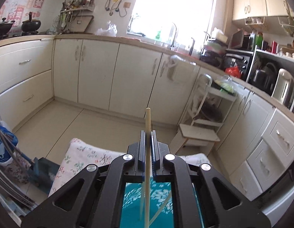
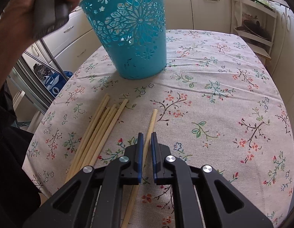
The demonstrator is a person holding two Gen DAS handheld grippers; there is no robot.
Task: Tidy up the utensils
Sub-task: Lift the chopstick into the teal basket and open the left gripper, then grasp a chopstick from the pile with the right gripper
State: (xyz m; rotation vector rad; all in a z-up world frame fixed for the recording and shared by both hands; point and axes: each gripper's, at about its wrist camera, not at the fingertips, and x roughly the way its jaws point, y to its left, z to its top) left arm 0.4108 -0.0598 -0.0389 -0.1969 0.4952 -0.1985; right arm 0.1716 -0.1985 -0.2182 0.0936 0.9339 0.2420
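My left gripper is shut on a bamboo chopstick and holds it upright above the teal cut-out bucket, whose inside shows below the jaws with other chopsticks in it. In the right wrist view the bucket stands on the floral tablecloth. My right gripper is low over the table, its jaws narrowly apart around a single chopstick lying there. A pile of several chopsticks lies just left of it.
The person's hand holding the left gripper is at the upper left beside the bucket. Cream kitchen cabinets and a white shelf trolley stand beyond the table. A blue bag sits by the table's left edge.
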